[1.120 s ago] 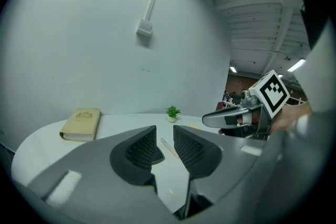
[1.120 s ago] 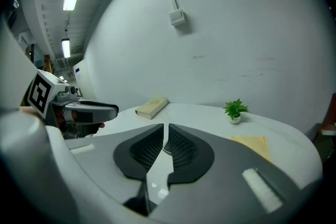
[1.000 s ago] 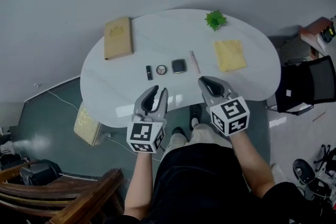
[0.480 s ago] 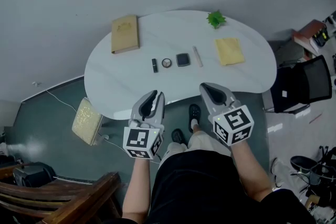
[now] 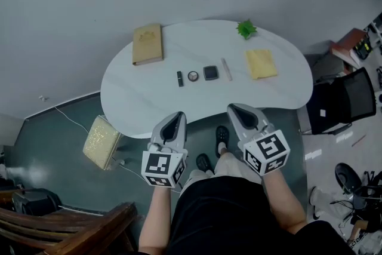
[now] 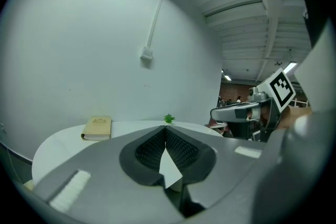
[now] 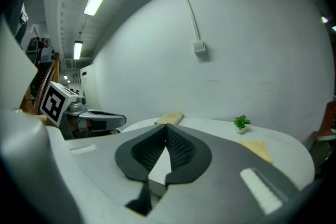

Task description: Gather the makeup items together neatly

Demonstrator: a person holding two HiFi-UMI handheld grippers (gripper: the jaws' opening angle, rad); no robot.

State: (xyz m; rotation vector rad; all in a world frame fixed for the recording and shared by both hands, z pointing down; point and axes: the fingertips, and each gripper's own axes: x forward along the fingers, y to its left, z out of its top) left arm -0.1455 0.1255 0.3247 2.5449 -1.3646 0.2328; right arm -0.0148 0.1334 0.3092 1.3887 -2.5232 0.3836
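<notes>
L gripper (image 5: 177, 115): jaws have just been closing, now pressed tip to tip, nothing betw. them; we hold it by the table's near edge.
R gripper (image 5: 233, 107): jaws also pressed together, empty; we hold it level w/ the L one, a gap betw. the two.
Table (image 5: 137, 104): white, rounded; both grippers point across it.
Makeup items: one short row mid-table, well apart from both grippers. L to R we see a black tube (image 5: 179, 78), round compact (image 5: 193, 76), square compact (image 5: 210, 73), slim stick (image 5: 227, 69); close together, none touching.
Book (image 5: 147, 44): tan, flat, far-L part of the table.
Yellow cloth (image 5: 261, 63): R of the row.
Plant (image 5: 246, 28): small, green, at the far edge beyond the cloth.
</notes>
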